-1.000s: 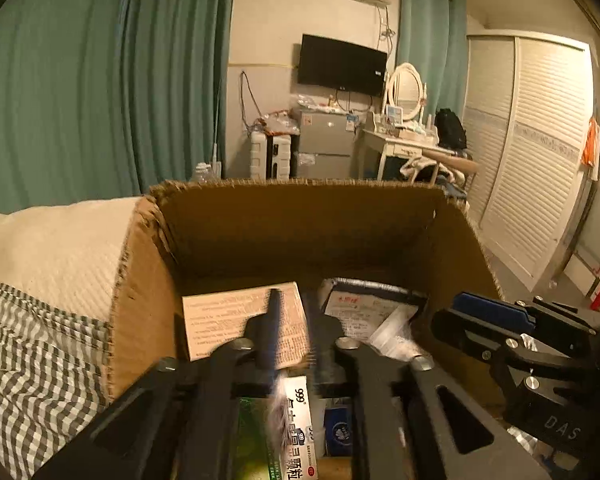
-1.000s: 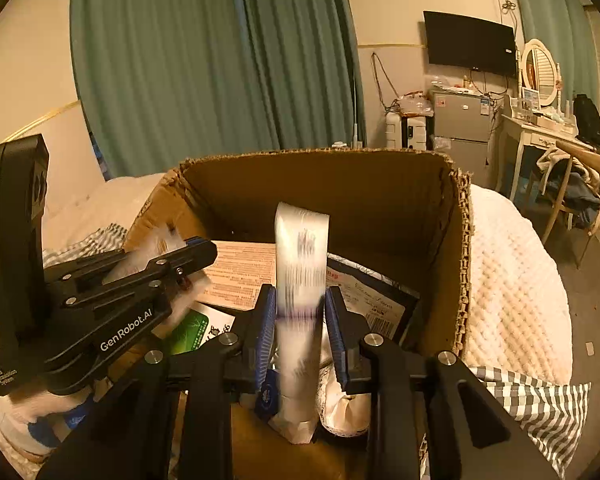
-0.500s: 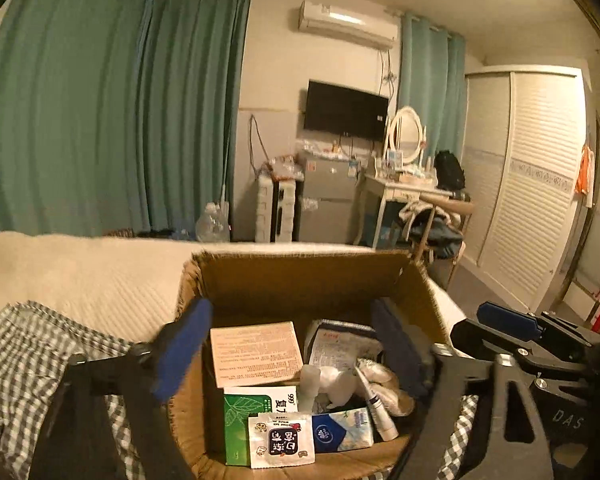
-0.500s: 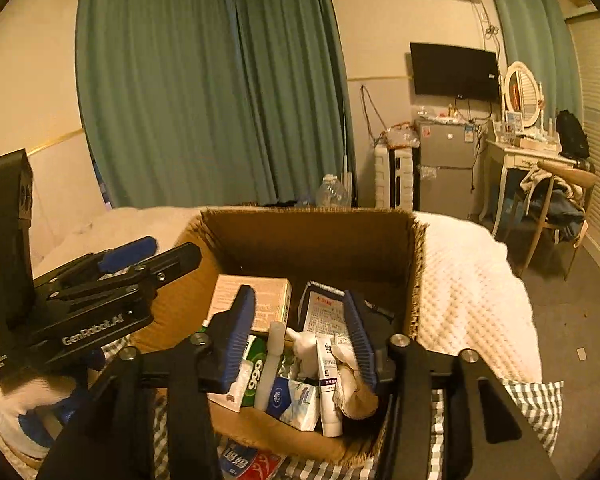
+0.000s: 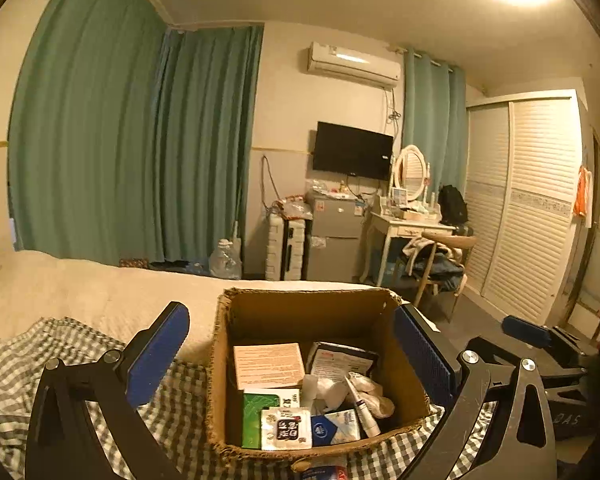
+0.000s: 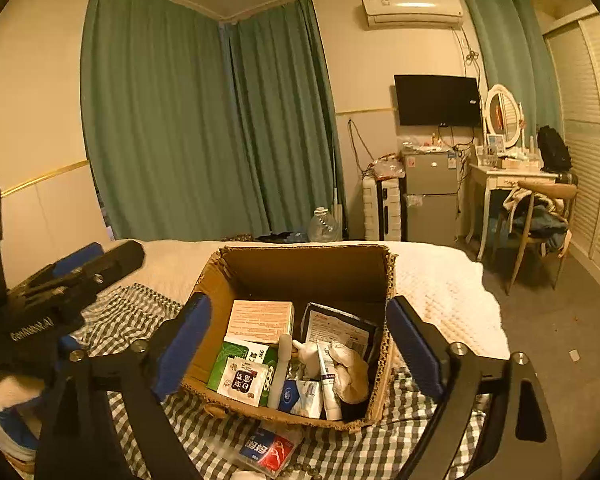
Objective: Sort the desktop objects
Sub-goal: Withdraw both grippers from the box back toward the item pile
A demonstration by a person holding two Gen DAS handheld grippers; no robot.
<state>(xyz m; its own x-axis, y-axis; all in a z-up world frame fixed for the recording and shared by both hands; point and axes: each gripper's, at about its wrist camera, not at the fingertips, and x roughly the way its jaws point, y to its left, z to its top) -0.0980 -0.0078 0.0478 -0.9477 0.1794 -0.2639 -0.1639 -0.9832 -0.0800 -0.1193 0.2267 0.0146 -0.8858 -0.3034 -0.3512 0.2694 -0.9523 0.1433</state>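
Wrist views, both tongs (image 5: pixel 292 354) (image 6: pixel 300 344) opening, empty

- Green curtains (image 6: pixel 204 120) along the far wall.
- Air conditioner (image 6: pixel 412 10) above a wall-mounted television (image 6: pixel 436 100).
- Small grey fridge (image 6: pixel 430 196) beside a white dressing table (image 6: pixel 504 178) with an oval mirror (image 6: pixel 500 114).
- Louvred wardrobe doors (image 5: pixel 528 200).

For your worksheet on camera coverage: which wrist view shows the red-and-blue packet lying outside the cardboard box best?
The right wrist view: the red-and-blue packet lies whole on the checked cloth before the cardboard box. The left wrist view catches only its top edge at the frame's bottom.
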